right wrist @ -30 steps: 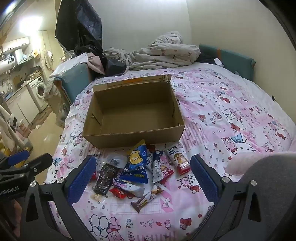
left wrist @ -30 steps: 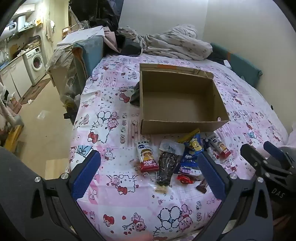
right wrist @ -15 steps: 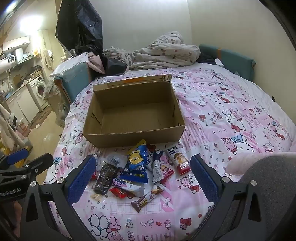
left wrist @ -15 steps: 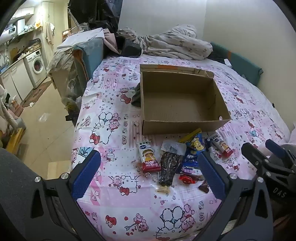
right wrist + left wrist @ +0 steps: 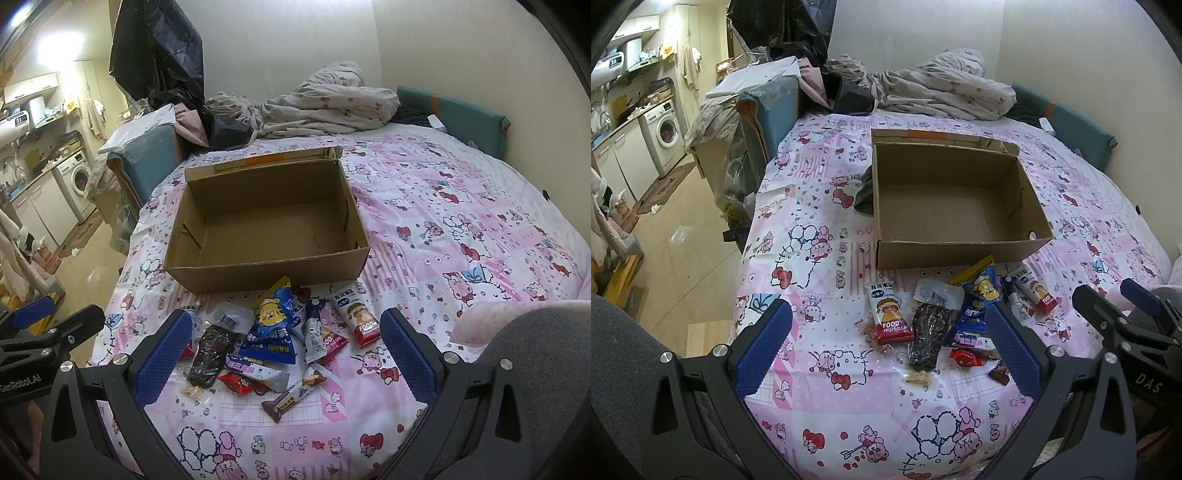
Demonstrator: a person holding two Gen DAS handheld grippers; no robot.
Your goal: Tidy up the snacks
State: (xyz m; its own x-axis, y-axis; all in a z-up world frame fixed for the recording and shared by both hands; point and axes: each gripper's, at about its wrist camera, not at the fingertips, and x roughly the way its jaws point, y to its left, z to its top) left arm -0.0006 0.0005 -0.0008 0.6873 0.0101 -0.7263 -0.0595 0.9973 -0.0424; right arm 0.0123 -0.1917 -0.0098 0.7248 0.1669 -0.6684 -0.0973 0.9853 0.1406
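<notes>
**Empty box, snacks heaped on the bed, both claws spread wide**

A bed covered by a pink-and-white cartoon-print sheet fills both views. On it sits an open brown cardboard box, upright and with nothing inside; a rumpled pale floral quilt lies well beyond it by the wall.

Just in front of the box's near wall lies a loose heap of wrapped snacks. The blue triangular chip bag with a yellow cartoon face is in the middle, its top corner almost touching the box. Left of it lies a clear pouch of dark dried snack. A red-and-white rice-cracker packet printed "FOOD" lies at the left edge of the heap, a matching packet at the right edge. Nearest the cameras are a small red candy wrapper and a brown chocolate bar.

The left gripper and the right gripper both hover above the heap with blue-padded fingers far apart, holding nothing.
</notes>
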